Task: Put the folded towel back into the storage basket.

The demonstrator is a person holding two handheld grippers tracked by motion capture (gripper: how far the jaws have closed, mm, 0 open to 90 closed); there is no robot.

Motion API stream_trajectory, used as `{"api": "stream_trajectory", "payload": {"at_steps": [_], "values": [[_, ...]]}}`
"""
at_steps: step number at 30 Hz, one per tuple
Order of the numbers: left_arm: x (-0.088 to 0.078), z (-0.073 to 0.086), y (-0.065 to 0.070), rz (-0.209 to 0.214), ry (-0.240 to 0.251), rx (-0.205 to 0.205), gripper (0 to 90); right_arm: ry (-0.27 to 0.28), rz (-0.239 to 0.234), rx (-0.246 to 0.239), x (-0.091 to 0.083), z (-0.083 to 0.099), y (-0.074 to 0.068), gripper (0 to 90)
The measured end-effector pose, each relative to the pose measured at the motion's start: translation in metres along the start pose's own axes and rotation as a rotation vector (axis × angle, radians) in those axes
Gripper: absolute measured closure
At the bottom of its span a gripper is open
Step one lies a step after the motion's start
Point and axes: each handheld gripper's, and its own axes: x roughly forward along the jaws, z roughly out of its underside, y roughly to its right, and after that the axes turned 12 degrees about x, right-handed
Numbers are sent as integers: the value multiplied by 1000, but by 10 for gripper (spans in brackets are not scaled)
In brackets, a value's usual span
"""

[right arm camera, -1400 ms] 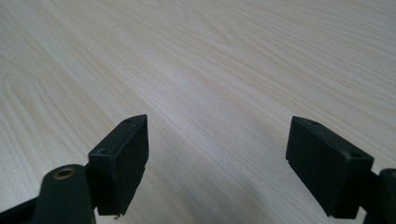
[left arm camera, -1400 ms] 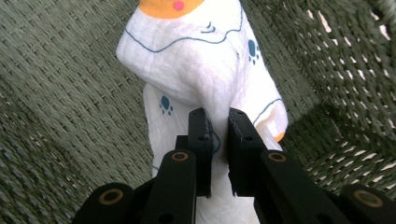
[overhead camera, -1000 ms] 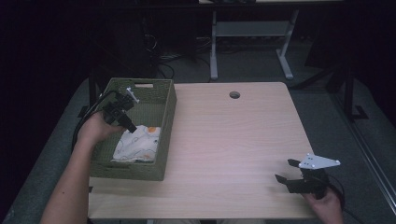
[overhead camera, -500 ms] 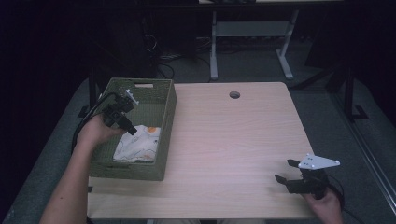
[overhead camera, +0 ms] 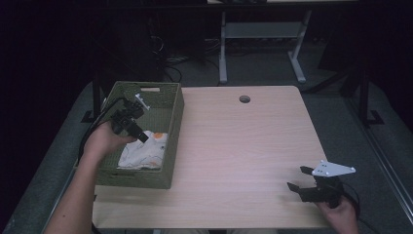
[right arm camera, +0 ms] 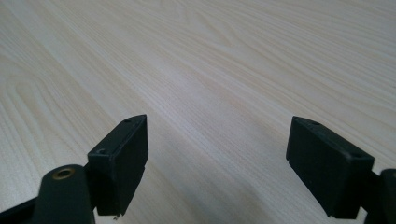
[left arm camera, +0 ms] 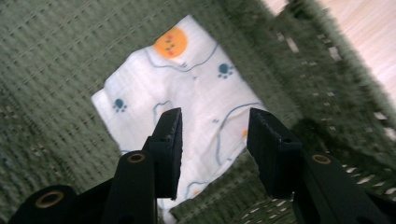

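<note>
A white cloth (overhead camera: pixel 145 151) printed with blue paw marks and an orange face lies folded on the floor of a green woven basket (overhead camera: pixel 176 114) at the table's left. My left gripper (overhead camera: pixel 142 136) hangs inside the basket just above the cloth, jaws open and holding nothing. In the left gripper view the cloth (left arm camera: pixel 187 88) lies beyond the open left gripper (left arm camera: pixel 214 126), with the basket wall (left arm camera: pixel 303 60) to the right. My right gripper (overhead camera: pixel 298 179) rests low over the table's near right corner, jaws wide open. The right gripper view shows the right gripper (right arm camera: pixel 217 140) over bare light wood.
The wooden table (overhead camera: pixel 243 146) has a round cable hole (overhead camera: pixel 244 99) near its far edge. Behind the table stands a grey metal frame (overhead camera: pixel 263 34) on a dark floor. A cable trails from the left gripper over the basket's left rim.
The left gripper has shifted slightly inside the basket, staying above the cloth. The right gripper has not moved.
</note>
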Motion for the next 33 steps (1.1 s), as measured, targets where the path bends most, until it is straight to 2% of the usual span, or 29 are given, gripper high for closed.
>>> {"api": "stream_trajectory", "payload": {"at_steps": [11, 20, 24, 33], "values": [[-13, -8, 14, -7, 33, 20, 558, -4, 6, -1, 1, 0, 0, 192], [-14, -14, 25, -30, 35, 23, 544, -1, 9, 0, 1, 0, 0, 191], [-13, -18, 30, -20, 43, 28, 529, 0, 9, 5, 0, 0, 0, 185], [-15, -32, 47, -28, 54, 72, 517, 0, 13, 3, 0, 0, 1, 185]]}}
